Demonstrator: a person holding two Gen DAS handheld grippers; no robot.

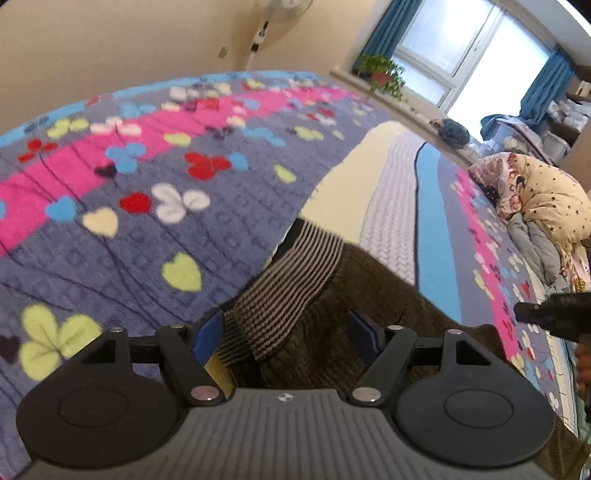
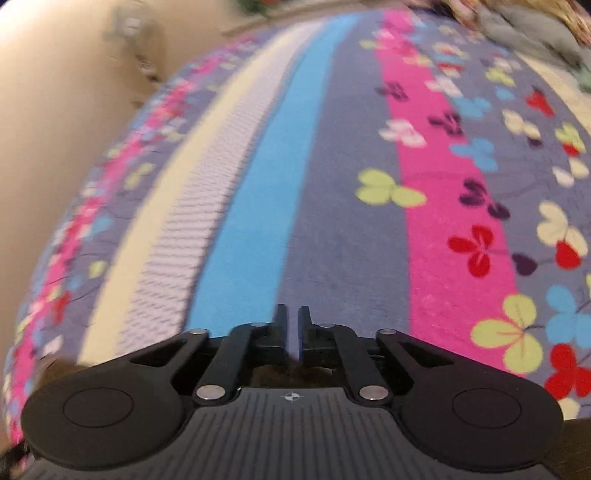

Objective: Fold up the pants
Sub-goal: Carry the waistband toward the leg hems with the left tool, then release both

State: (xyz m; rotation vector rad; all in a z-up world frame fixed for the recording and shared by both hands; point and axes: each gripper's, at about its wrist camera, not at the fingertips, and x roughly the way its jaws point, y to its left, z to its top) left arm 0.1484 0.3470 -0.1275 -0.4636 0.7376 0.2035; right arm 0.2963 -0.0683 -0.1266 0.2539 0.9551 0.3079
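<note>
Left tool (image 1: 288,332): jaws wide apart, straddling the pants (image 1: 332,295); pads clear of the cloth, nothing gripped. Pants dark brown, lying on the bed (image 1: 110,240), running from the tool toward 12 o'clock; striped cuff (image 1: 295,269) at the far end, near the cream stripe of the bedspread. More brown cloth spread toward 4 o'clock in the left view. Black part of the right tool (image 1: 550,314) at 3 o'clock, frame edge.

Right tool (image 2: 292,325): jaws nearly together, narrow slit left between the pads. Nothing seen in the slit; only bedspread beyond. Brown cloth (image 2: 291,376) just below the jaws at 6 o'clock, partly hidden by the tool body; grip on it cannot be told. Right view blurred.

Background, left view: window (image 1: 461,48) at 1 o'clock, plant (image 1: 380,72) on the sill, fan (image 1: 280,11) at 12, crumpled bedding (image 1: 546,206) at 3.
</note>
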